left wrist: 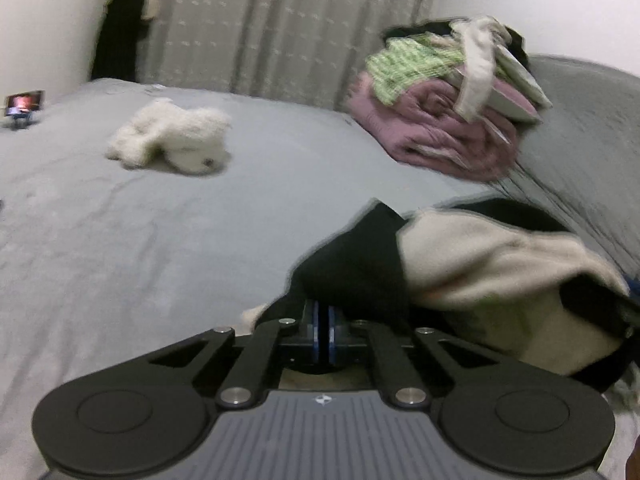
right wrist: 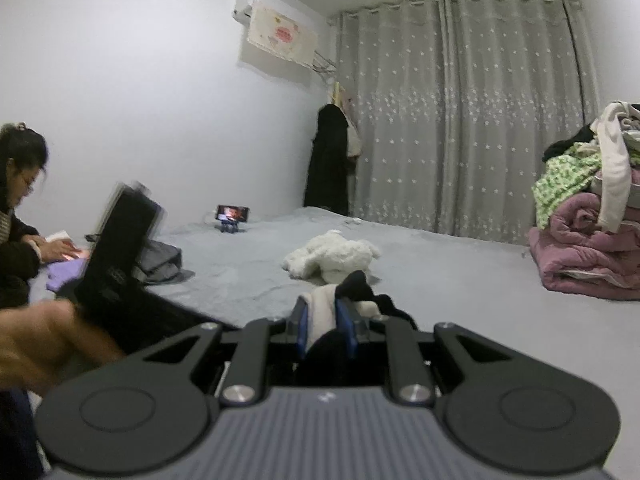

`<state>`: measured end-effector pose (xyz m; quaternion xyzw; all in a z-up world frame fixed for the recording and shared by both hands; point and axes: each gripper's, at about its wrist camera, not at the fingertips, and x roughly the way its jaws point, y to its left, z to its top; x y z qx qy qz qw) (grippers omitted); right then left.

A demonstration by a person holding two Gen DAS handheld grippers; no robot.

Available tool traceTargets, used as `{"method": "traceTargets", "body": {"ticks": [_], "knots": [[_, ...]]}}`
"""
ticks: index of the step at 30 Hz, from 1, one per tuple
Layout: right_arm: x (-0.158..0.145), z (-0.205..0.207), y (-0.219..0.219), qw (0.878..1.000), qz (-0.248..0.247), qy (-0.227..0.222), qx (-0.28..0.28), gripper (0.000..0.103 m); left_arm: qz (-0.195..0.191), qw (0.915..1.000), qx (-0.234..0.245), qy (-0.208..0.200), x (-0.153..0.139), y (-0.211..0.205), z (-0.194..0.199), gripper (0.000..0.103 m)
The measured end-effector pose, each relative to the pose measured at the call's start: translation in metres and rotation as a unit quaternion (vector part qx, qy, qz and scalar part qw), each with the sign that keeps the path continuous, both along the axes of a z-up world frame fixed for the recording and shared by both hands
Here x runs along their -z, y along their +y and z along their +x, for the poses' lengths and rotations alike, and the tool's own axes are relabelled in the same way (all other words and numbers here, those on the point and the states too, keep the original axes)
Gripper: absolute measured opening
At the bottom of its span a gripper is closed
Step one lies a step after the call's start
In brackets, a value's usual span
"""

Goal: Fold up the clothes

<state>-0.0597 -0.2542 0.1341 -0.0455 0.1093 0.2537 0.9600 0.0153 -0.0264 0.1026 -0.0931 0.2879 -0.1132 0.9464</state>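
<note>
A black garment with a cream fleece lining (left wrist: 460,264) hangs bunched in front of my left gripper (left wrist: 323,310), whose blue pads are shut on its black edge. In the right wrist view my right gripper (right wrist: 323,312) is shut on a bunched fold of the same black and cream garment (right wrist: 352,292), held above the grey bed (right wrist: 460,292). The left gripper (right wrist: 120,232) shows blurred at the left of the right wrist view, with a hand below it.
A pile of clothes and a pink quilt (left wrist: 440,112) (right wrist: 592,216) sits at the bed's right. A white plush toy (left wrist: 172,136) (right wrist: 336,256) lies mid-bed. A phone on a stand (right wrist: 232,216) and a seated person (right wrist: 20,208) are at the left. Curtains (right wrist: 460,120) hang behind.
</note>
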Motion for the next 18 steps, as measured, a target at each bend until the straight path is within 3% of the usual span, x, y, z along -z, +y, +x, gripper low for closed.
{"method": "traceTargets", "body": {"ticks": [8,13,18], "knots": [[0.016,-0.003,0.030,0.997,-0.060,0.014,-0.048,0.018,-0.010,0.9976,-0.068,0.001,-0.008,0.050,0.000,0.000],[0.036,-0.005,0.052,0.989,-0.119,0.039,-0.074,0.019,0.044,0.9921,-0.110,-0.041,-0.015,0.064,-0.009,0.000],[0.055,-0.009,0.076,0.976,-0.172,0.065,-0.119,0.022,0.056,0.9956,-0.071,0.023,0.003,0.064,0.004,0.000]]}}
